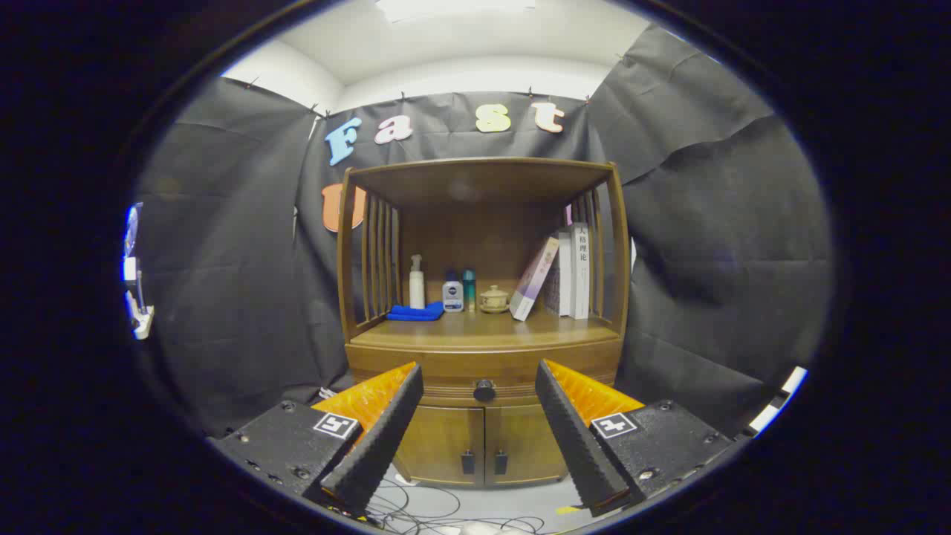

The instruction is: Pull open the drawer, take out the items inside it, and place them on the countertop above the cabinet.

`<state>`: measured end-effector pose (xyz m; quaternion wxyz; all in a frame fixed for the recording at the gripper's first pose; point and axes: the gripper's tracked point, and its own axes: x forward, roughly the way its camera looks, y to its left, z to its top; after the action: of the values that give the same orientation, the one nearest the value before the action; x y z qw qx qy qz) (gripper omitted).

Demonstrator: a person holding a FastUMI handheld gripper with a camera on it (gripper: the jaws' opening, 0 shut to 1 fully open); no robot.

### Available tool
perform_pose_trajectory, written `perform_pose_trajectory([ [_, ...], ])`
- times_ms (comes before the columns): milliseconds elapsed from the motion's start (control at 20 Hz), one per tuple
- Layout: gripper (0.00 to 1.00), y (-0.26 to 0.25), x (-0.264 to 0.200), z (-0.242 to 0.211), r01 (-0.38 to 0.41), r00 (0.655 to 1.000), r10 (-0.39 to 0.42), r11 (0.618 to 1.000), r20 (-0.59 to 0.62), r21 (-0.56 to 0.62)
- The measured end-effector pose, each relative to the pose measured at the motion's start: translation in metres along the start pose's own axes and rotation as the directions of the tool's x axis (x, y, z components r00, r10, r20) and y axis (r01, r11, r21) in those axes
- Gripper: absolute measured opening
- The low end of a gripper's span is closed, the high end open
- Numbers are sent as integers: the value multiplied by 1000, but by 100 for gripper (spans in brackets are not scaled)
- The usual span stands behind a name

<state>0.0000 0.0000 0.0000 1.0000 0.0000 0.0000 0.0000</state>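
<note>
A wooden cabinet (483, 297) stands ahead against the booth wall. Its drawer (483, 375) is closed, with a dark round knob (484, 390) at its middle. The countertop (483, 331) lies just above the drawer, under a roofed shelf. My gripper (479, 379) is open, its two fingers wide apart and some distance in front of the cabinet. The knob lines up between the fingertips but lies well beyond them. What the drawer holds is hidden.
On the countertop stand a folded blue cloth (414, 313), a white pump bottle (417, 283), two small bottles (453, 293), a small lidded pot (494, 299) and several books (565, 271). Two lower doors (483, 446) sit under the drawer. Cables (416, 505) lie on the floor.
</note>
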Motion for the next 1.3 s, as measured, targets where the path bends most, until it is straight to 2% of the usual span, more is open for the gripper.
perform_pose_trajectory([
  [850, 99, 4, 7, -1, -19, 1000, 19, 1000, -17, -6],
  [1050, 99, 6, 23, -16, -32, 999, 32, 999, -36, -16],
  [1300, 99, 7, 69, -51, -38, 997, 37, 999, -65, -18],
])
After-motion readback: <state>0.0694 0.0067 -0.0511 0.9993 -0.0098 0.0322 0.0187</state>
